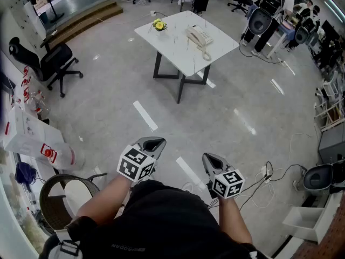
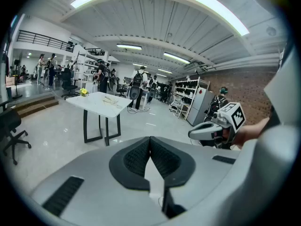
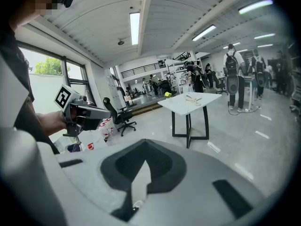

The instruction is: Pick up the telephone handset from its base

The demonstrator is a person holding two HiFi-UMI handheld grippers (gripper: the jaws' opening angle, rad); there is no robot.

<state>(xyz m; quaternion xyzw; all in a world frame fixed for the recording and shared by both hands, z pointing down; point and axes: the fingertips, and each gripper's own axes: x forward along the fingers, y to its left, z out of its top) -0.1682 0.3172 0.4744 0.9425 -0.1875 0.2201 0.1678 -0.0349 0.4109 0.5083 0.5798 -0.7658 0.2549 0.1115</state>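
Observation:
A cream telephone (image 1: 199, 36) with its handset on the base sits on a white table (image 1: 172, 39) far ahead across the floor. Both grippers are held close to the person's body, well short of the table. My left gripper (image 1: 152, 143) is shut with nothing in it, and so is my right gripper (image 1: 212, 161). In the left gripper view the table (image 2: 96, 102) is small at the left, and the right gripper (image 2: 211, 128) shows at the right. The right gripper view has the table (image 3: 190, 101) ahead and the left gripper (image 3: 89, 112) at the left.
A yellow flower piece (image 1: 158, 24) lies on the table's far left corner. A black office chair (image 1: 51, 61) stands at the left, a round wicker seat (image 1: 62, 190) at the near left. Cables (image 1: 264, 182) trail on the floor at the right. People and backpacks stand beyond the table.

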